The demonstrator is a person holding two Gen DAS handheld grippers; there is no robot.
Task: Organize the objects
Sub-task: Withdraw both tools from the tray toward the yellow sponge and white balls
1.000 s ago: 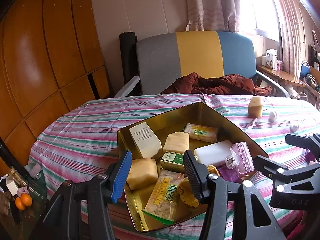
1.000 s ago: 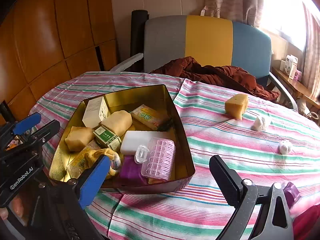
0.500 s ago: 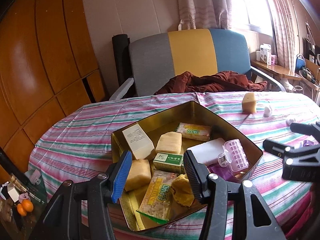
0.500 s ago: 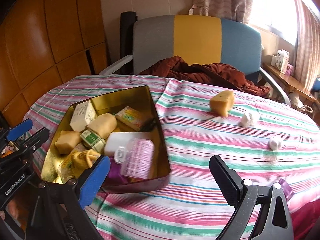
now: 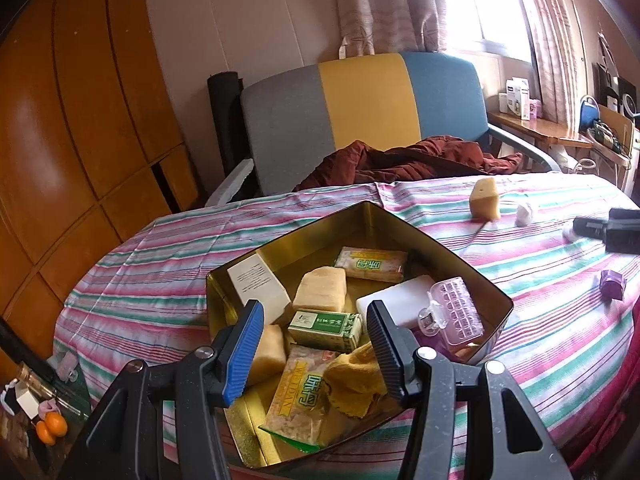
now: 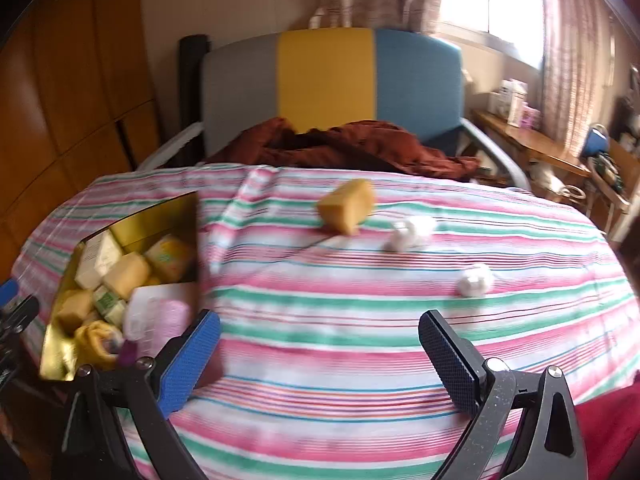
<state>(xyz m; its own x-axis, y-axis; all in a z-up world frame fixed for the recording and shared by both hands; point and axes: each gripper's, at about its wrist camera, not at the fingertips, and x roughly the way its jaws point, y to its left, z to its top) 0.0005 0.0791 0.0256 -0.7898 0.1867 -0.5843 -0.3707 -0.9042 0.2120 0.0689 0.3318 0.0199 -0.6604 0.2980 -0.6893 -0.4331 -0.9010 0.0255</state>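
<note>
So, left wrist view: left claw [image 5: 316, 346] hangs over the near end of the gold tin [image 5: 486, 280], jaws spread partway, nothing between the pads. The tin sits on the striped worktop [image 5: 160, 276] and is nearly full: a white carton [image 5: 256, 284], a tan soap bar [image 5: 322, 288], a green-label box [image 5: 326, 326], a wrapped yellow packet [image 5: 372, 265], a white block [image 5: 394, 300], a clear pink hair clip [image 5: 452, 316], a crumpled yellow cloth [image 5: 354, 376], and a bigger snack packet [image 5: 302, 396]. Loose items lie well apart on the cloth beyond: a yellow sponge block [image 5: 485, 197], a white cotton ball [image 5: 524, 213], a small purple piece [image 5: 612, 285]. Part of the right claw shows at the right edge.

Right wrist view, blurred: right claw [image 6: 318, 354] is spread wide and empty, above bare striped cloth. Sponge block [image 6: 347, 205] ahead, two cotton balls [image 6: 408, 234] to its right, tin [image 6: 120, 220] off to the left.

Handling guess: the sponge looks light and squashy, so pinch across its flat sides, mid-height. Cotton balls are feather-light and soft; close gently around the middle or they may roll away. Tin space is tight, so drop-ins likely land on top of what's there.
</note>
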